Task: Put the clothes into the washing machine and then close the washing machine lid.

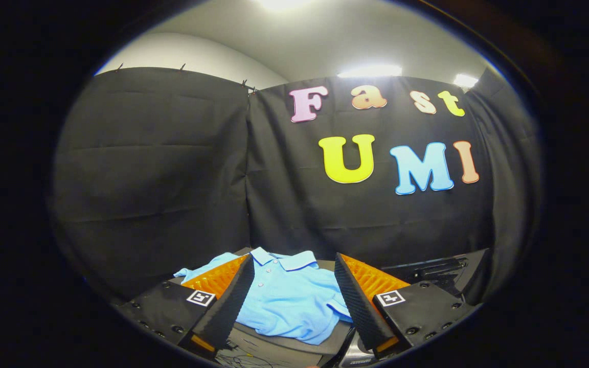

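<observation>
The gripper (pixel 290 299) sits at the bottom centre of the frame with its two fingers spread wide, holding nothing. Between them, and running a little beyond their tips, lies a light blue polo shirt (pixel 289 299), collar towards the black cloth wall (pixel 172 168) at the back. It is spread flat on a dark surface (pixel 274 345) (one sleeve pokes out to the lower left of centre, past the left finger). The fingers appear to hover above the fabric rather than touch it, though the fisheye makes that hard to judge.

This looks like the first step of the task: reaching for the clothes, with nothing picked up yet. At the lower right of the frame, beyond the right finger, a dark moulded panel (pixel 427 268) shows; it may be part of the washing machine, but it is too dim to be sure, and I cannot tell whether a lid is open.

The next move calls for lowering the fingers into the shirt so both press into cloth, then pinching a good fold near its middle, since a thin edge could slip out when lifted.
</observation>
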Motion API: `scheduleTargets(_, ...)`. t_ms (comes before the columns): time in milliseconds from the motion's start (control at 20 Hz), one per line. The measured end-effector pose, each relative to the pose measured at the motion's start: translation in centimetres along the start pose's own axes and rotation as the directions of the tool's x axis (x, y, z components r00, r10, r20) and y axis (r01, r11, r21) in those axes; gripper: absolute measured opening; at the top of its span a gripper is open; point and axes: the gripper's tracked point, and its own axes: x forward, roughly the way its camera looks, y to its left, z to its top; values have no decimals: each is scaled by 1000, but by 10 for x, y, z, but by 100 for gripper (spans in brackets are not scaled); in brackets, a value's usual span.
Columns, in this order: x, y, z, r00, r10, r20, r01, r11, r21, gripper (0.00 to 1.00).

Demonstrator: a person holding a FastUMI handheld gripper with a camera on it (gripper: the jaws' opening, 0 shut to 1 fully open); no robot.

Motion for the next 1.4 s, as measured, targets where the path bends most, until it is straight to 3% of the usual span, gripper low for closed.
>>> scheduleTargets(650,96,55,-52,962,58,-267,-61,998,-2,98)
scheduleTargets(1400,146,63,-117,853,35,-521,-74,996,-54,99)
